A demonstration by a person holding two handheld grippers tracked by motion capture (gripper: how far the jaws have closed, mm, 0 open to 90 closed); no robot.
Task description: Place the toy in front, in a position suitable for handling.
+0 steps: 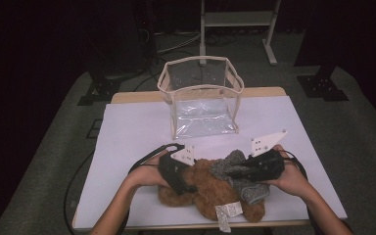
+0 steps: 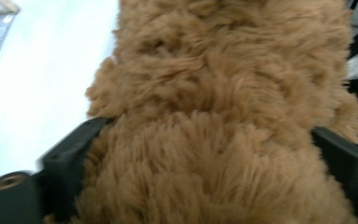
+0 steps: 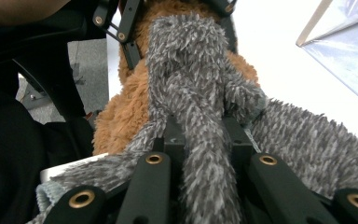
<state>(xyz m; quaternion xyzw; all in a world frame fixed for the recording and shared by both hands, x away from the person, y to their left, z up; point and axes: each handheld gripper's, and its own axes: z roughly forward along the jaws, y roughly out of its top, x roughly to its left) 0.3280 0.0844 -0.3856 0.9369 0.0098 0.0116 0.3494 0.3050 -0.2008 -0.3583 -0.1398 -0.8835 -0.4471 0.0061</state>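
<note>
A brown plush bear (image 1: 210,196) lies at the table's near edge, partly covered by a grey fuzzy garment (image 1: 230,164). My left gripper (image 1: 188,188) comes in from the left with its jaws set wide on either side of the bear's furry body (image 2: 223,93). The fur fills the gap and brushes both jaws, with no squeeze showing. My right gripper (image 1: 235,172) is shut on a strip of the grey garment (image 3: 186,70), which runs out from between its jaws (image 3: 204,135) over the bear (image 3: 116,121). A white tag (image 1: 225,213) hangs at the bear's near side.
A clear plastic bag with beige trim (image 1: 200,98) stands open at the back middle of the white table (image 1: 127,137); its corner also appears in the right gripper view (image 3: 349,46). A white frame stand (image 1: 237,19) is on the floor beyond the table.
</note>
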